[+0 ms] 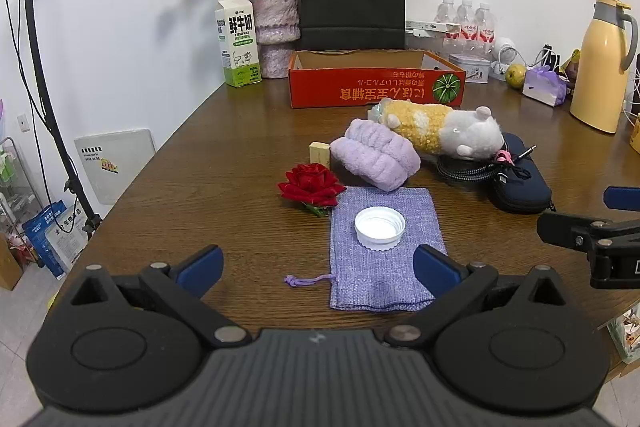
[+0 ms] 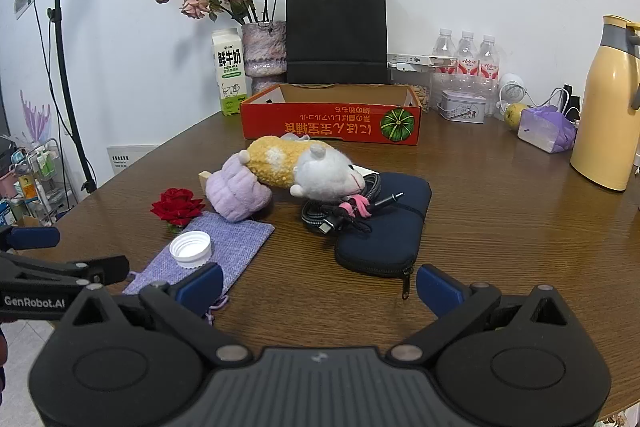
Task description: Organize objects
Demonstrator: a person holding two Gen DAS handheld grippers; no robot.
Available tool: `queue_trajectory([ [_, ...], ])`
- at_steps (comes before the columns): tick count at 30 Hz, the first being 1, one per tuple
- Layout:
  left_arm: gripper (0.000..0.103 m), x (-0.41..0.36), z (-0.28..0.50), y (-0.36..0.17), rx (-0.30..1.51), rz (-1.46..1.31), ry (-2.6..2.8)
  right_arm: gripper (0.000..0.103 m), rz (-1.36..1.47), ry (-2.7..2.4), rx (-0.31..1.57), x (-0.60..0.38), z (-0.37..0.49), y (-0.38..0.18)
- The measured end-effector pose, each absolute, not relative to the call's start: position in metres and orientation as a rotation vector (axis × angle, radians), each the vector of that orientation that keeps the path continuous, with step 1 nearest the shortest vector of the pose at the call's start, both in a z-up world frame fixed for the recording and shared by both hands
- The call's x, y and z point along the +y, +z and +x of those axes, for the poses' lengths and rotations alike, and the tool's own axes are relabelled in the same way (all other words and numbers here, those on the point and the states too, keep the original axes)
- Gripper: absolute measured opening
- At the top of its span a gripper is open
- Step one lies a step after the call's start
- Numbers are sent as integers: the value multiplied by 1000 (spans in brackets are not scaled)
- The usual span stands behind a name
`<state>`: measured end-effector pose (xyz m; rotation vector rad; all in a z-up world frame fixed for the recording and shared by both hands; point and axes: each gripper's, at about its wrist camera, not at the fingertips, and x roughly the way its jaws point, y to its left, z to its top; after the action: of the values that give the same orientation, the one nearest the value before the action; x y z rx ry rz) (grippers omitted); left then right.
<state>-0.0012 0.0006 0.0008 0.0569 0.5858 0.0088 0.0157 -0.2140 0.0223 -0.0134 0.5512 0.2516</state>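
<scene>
Your left gripper (image 1: 318, 269) is released, jaws spread wide, holding nothing, low in the frame over the near end of the purple fabric pouch (image 1: 384, 247). The white bottle cap (image 1: 379, 227) sits open side up on that pouch, centre of the left view. Just left of the pouch lies the red rose (image 1: 311, 183); a folded lilac towel (image 1: 375, 159) touches the pouch's far edge, with a small wooden block (image 1: 319, 153) beside it.

Your right gripper (image 2: 319, 285) is also released and empty, jaws wide, bottom of its frame, near the zipper end of the dark blue case (image 2: 384, 223). A coiled braided cable (image 2: 340, 207) rests on the case, and the plush hamster (image 2: 304, 167) lies across the cable and towel. The red cardboard box (image 2: 332, 123) sits behind them, centre of the frame, on the wooden table (image 2: 500, 227).
</scene>
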Motion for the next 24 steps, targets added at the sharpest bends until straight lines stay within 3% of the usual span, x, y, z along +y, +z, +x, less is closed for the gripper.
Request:
queue_trajectory([
  [24, 103, 2, -2, 0, 587, 52, 11, 103, -13, 252, 550, -216, 14, 22],
])
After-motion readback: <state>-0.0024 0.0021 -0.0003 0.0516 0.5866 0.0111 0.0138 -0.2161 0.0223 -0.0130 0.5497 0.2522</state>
